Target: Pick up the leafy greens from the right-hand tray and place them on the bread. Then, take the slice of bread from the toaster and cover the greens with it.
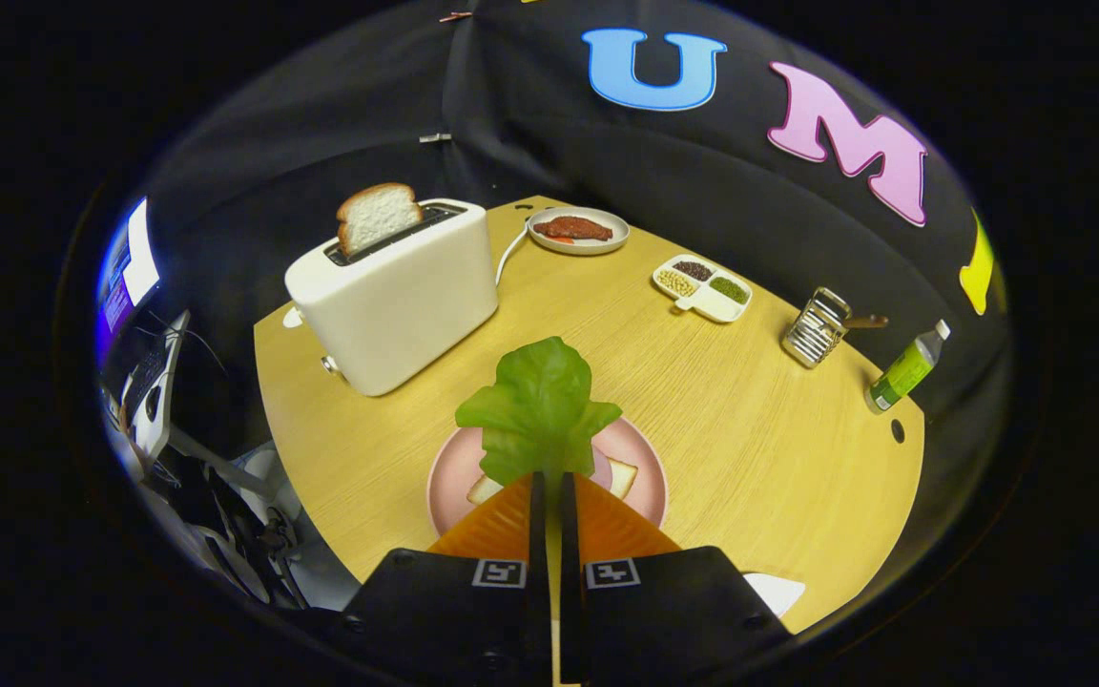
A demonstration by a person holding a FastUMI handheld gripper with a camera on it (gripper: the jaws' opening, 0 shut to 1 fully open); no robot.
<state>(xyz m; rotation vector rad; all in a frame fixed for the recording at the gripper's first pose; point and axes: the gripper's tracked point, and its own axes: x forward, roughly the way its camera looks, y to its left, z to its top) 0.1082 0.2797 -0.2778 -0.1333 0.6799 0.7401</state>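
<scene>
Two fingers of the claw (550, 482) are pressed nearly together, clamped on the stem end of the leaf (540, 405), which stands up just ahead of the tips. Directly beneath the tips lies the pink plate (446, 468) with a bread slice (622, 475) on it, mostly hidden by the leaf and the fingers. How high the leaf hangs over the bread cannot be told.

Beyond the claw and to its left stands the toaster (395, 291), with the second slice (376, 216) poking up from its slot.

Main risk, as I judge it: letting go while the leaf is upright. It is broad and light, so it could topple sideways, land half off the bread or slide to the plate rim. The thin stem might also cling to a finger when the claw parts and get dragged off. Since the bread is largely hidden, misjudging its centre is likely; lowering and tilting the leaf flat first would help.
</scene>
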